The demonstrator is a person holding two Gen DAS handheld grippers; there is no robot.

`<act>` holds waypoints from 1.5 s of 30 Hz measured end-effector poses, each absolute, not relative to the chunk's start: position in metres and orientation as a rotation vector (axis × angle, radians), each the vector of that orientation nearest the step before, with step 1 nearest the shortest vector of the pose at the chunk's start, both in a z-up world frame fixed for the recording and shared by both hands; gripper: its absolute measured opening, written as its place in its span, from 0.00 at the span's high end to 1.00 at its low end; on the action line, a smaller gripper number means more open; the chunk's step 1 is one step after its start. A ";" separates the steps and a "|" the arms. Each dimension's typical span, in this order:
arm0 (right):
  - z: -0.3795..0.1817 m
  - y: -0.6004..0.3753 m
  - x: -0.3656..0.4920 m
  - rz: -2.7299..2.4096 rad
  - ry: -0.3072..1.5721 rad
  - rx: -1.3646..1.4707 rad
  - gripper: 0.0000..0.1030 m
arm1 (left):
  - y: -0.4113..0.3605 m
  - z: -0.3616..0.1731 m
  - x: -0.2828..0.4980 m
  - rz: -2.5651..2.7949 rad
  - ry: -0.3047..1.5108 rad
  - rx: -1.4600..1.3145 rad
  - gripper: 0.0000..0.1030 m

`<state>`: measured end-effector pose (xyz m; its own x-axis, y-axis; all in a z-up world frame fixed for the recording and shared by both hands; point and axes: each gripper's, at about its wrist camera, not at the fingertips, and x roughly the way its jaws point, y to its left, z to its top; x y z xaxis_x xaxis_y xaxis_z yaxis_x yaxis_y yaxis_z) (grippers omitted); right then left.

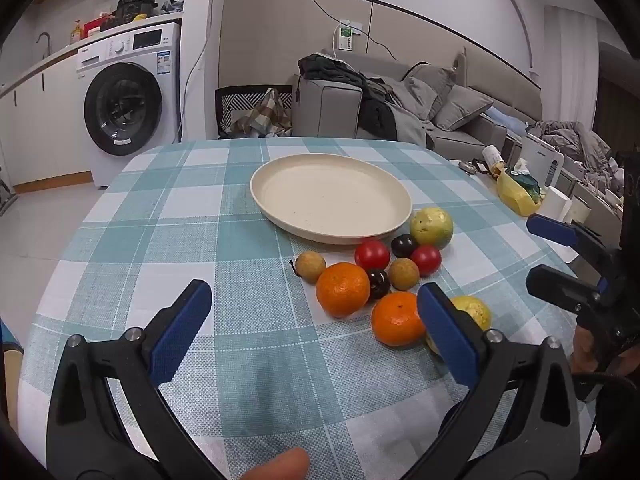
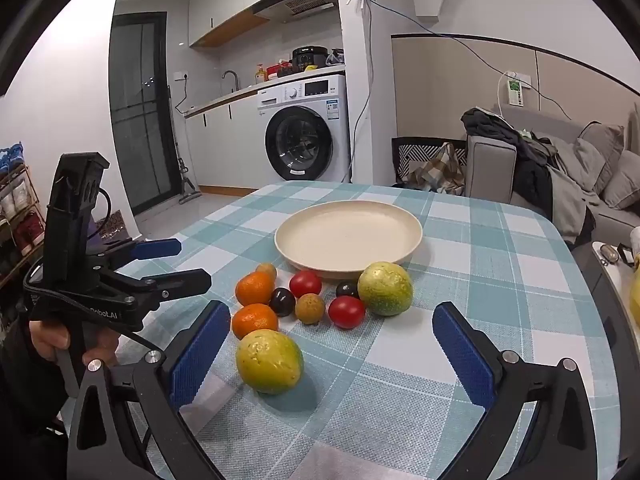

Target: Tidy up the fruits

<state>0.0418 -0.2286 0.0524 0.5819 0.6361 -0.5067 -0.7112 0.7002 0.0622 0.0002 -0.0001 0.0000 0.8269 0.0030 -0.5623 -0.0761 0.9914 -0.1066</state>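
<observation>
the fruits lie in a loose cluster on the checked tablecloth (image 1: 248, 360), just in front of the plate (image 2: 348, 236), none of them on it. nearest the right gripper is a yellow-green fruit (image 2: 269, 361), standing a little apart from the rest. behind it sit two oranges, the near orange (image 2: 255, 320) and the far orange (image 2: 254, 288), close together. to their right come a dark plum (image 2: 282, 301), a brown fruit (image 2: 310, 308) and a red tomato (image 2: 347, 311), with a second tomato (image 2: 305, 283) and another dark fruit (image 2: 347, 289) right by the plate's rim. a bigger green fruit (image 2: 385, 289) rests at the right end of the group, almost touching the plate. one more small brown fruit (image 1: 309, 267) lies at the left end in the left view.

the right gripper (image 2: 332, 356) hangs above the cloth with jaws spread wide and nothing between the pads; the yellow-green fruit is just inside its left pad. the left gripper (image 1: 316, 328) is likewise wide open and empty, over bare cloth left of the oranges.

beyond the table stand a washer (image 2: 300, 148) and a grey sofa (image 1: 440, 112).
</observation>
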 end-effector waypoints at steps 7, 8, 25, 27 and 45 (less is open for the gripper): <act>0.055 -0.230 0.042 0.789 0.530 -0.151 0.00 | -0.001 0.000 -0.002 0.043 0.584 -0.124 0.01; 0.055 -0.230 0.042 0.788 0.529 -0.148 0.00 | -0.001 0.000 -0.001 0.044 0.585 -0.123 0.01; 0.051 -0.228 0.045 0.785 0.544 -0.147 0.00 | -0.002 -0.001 -0.001 0.046 0.584 -0.112 0.01; 0.050 -0.228 0.045 0.785 0.544 -0.147 0.00 | -0.003 -0.001 -0.001 0.048 0.584 -0.112 0.01; 0.051 -0.229 0.045 0.783 0.549 -0.148 0.00 | -0.001 -0.004 0.003 0.042 0.608 -0.111 0.01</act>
